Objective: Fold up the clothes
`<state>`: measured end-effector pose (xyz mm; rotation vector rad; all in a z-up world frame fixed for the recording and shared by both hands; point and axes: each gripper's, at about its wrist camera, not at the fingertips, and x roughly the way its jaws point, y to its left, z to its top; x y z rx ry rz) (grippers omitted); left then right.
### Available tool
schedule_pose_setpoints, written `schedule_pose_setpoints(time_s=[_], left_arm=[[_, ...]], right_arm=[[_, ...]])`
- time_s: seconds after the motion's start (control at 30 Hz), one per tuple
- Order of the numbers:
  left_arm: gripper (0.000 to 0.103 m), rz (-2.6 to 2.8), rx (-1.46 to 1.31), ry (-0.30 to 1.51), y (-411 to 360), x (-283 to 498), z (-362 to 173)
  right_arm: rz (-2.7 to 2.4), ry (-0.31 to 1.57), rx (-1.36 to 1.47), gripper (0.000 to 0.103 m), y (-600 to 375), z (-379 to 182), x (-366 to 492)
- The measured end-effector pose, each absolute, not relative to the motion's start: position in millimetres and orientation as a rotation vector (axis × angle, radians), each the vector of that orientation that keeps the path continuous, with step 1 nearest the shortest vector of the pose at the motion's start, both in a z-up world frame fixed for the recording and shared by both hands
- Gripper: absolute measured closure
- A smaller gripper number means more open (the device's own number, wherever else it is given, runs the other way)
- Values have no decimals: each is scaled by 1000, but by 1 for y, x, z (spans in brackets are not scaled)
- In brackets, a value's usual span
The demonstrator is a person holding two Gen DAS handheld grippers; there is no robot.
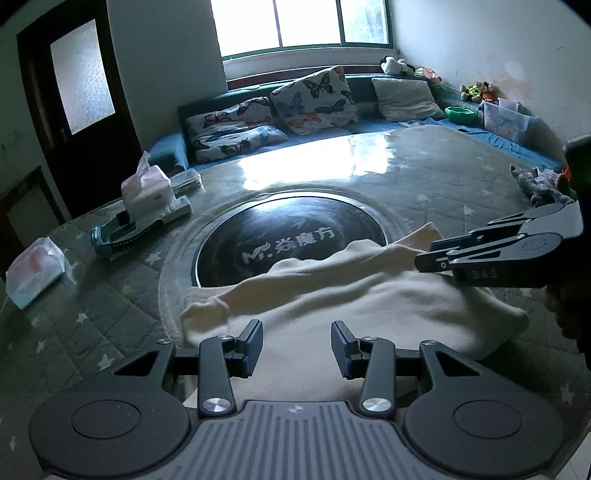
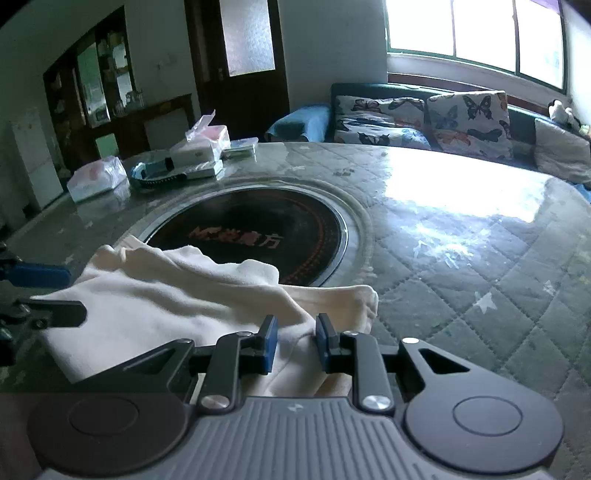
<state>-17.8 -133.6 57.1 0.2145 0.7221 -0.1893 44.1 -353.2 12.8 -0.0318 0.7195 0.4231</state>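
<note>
While the left gripper [image 1: 296, 345] hangs unclenched over the cream garment [image 1: 351, 295], the right gripper [image 2: 295, 341] pinches a fold at its near edge. It lies bunched on the quilted table cover [image 1: 443, 206], overlapping the black round hob [image 1: 288, 236], whose lettering it partly hides.

Right tool [image 2: 295, 341] pinches the cream garment [image 2: 155, 306] on the table [image 2: 480, 258].

Dim room, window [image 1: 299, 22] glare on table [image 1: 424, 177], fisheye-bent edges.
</note>
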Motion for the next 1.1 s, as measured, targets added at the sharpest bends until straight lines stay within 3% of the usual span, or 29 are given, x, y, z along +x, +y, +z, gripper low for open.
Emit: schedule_pose_setpoints(time_s=[1.1], left_arm=[[59,-314,280,801,-196,-9,33]], right_arm=[[532,678,87,80,-377,17,51]])
